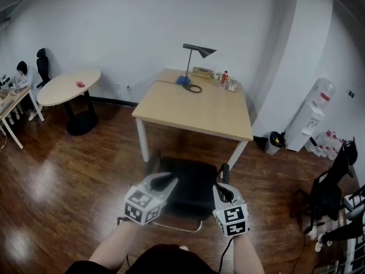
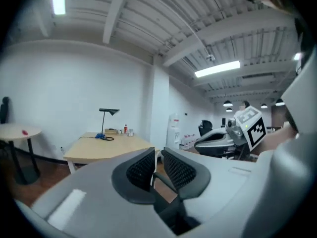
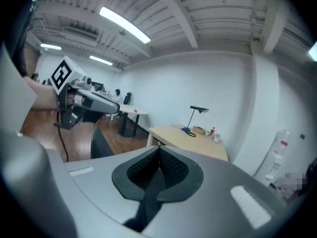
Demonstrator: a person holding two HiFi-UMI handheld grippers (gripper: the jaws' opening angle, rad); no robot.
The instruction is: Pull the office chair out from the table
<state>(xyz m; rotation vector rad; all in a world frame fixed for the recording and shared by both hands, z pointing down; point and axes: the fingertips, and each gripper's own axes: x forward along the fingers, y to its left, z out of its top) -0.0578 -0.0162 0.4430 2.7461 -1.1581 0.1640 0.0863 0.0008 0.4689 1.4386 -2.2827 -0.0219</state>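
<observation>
The black office chair [image 1: 191,190] at 6 o'clock is showing only in part. The left gripper [image 1: 170,181] and right gripper [image 1: 220,188] are covering its near corners. At 1 o'clock on the light wooden table [image 1: 199,110], a cluster of small items [image 1: 224,79] is showing too small to name. The bottom edge is cutting off the person's forearms [image 1: 114,247], and the right edge is clipping a second black chair [image 1: 333,181] at 4 o'clock.

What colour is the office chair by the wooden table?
The office chair is black. The head view shows it best.
</observation>
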